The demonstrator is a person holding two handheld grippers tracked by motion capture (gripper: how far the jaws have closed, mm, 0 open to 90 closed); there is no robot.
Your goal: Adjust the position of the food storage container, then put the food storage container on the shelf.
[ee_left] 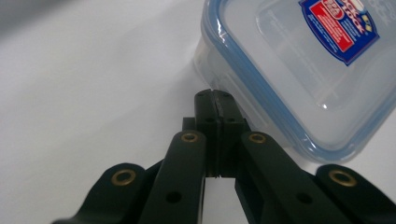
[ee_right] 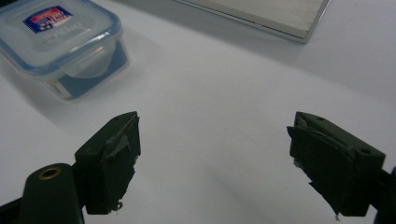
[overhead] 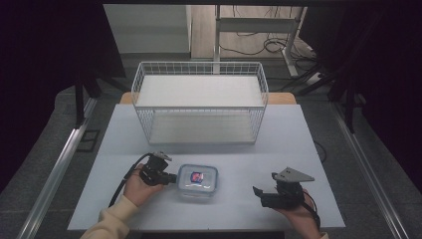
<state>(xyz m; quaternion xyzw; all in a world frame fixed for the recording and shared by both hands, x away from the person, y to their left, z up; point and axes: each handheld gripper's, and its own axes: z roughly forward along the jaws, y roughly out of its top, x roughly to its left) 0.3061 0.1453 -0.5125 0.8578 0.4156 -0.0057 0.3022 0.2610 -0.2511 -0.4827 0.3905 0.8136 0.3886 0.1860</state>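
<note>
Jaws of the left gripper (ee_left: 215, 100) sit pressed together, tips touching the side wall of the lidded container (ee_left: 299, 70) just ahead. Right gripper (ee_right: 212, 158) stands wide apart, empty, container well off. Beyond lies the wire basket (overhead: 199, 102). Probably open the left jaws before gripping the container's rim squarely.

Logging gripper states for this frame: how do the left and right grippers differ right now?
The left gripper has its fingers shut together, while the right gripper has its fingers spread wide open. The left gripper's tips sit right at the side of the plastic container, touching or nearly so; the right gripper is off to the side over bare table, holding nothing. Both are hand-held and low over the table.
</note>
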